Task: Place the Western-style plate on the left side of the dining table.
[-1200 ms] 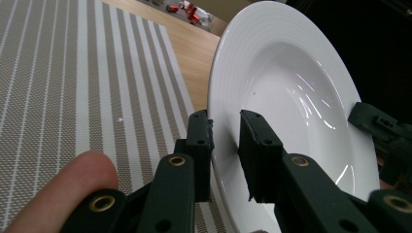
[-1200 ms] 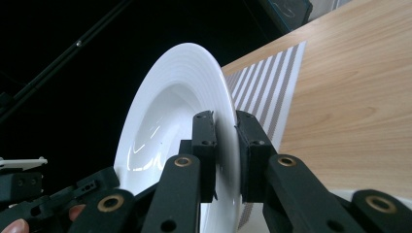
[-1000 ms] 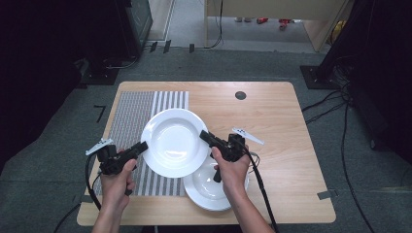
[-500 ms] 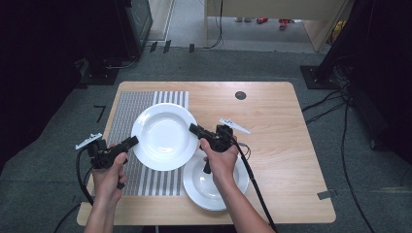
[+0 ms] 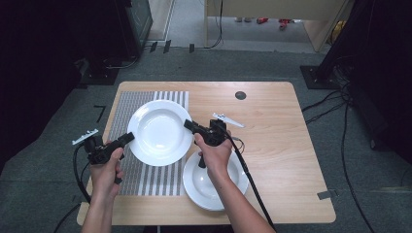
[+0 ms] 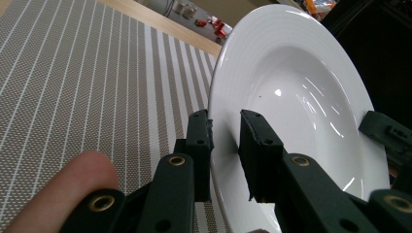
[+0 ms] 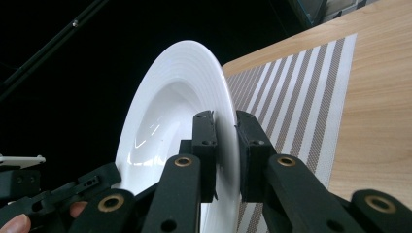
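Observation:
A white deep plate (image 5: 158, 131) is held above the striped placemat (image 5: 150, 177) by both grippers. My left gripper (image 5: 128, 138) is shut on its left rim; in the left gripper view the jaws of the left gripper (image 6: 224, 127) clamp the white deep plate (image 6: 296, 97) at its edge. My right gripper (image 5: 187, 124) is shut on the right rim, and in the right gripper view the right gripper (image 7: 225, 124) pinches the white deep plate (image 7: 170, 116). A second white plate (image 5: 214, 187) lies on the table under the right hand.
The wooden table (image 5: 282, 126) has a round dark grommet (image 5: 240, 95) near its far edge. Cables trail off the right gripper across the table's right front. Dark equipment and cables stand around the table on the floor.
Both grippers have carried the plate to the left and slightly away from the person, off the second plate and over the placemat.

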`<state>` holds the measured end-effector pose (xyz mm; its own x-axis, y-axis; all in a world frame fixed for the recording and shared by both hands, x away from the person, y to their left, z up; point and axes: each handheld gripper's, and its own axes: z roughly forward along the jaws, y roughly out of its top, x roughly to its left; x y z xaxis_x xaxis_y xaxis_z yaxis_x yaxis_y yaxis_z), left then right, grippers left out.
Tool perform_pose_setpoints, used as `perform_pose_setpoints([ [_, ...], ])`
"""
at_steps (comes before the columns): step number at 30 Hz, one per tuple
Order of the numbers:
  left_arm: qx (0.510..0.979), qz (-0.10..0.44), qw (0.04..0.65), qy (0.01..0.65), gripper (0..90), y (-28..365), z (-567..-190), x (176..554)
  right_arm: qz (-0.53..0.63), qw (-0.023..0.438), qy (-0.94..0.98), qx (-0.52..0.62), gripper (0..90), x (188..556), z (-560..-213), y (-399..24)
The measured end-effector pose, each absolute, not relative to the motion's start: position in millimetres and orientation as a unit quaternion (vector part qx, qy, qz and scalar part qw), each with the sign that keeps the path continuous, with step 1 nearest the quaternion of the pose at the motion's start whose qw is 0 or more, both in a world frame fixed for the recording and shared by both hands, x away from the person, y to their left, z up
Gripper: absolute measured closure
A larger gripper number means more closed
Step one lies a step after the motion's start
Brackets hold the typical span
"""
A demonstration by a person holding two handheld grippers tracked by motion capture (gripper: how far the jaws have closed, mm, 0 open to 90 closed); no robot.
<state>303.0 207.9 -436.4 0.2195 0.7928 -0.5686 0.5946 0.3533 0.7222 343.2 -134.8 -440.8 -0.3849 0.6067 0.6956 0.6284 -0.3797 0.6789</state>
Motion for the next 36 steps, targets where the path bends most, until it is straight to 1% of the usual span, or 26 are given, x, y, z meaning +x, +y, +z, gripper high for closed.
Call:
perform_pose_setpoints([
  [12,0.552,0.097,0.537,0.631,75.1,217,-443,314,-0.611,0.011,-0.567,-0.553,81.3,361,-441,-122],
  [24,0.550,0.095,0.516,0.650,74.0,221,-464,329,-0.590,0.021,-0.574,-0.568,81.2,381,-459,-112],
  [36,0.547,0.094,0.507,0.660,73.9,225,-474,339,-0.576,0.032,-0.577,-0.579,80.8,398,-472,-106],
])
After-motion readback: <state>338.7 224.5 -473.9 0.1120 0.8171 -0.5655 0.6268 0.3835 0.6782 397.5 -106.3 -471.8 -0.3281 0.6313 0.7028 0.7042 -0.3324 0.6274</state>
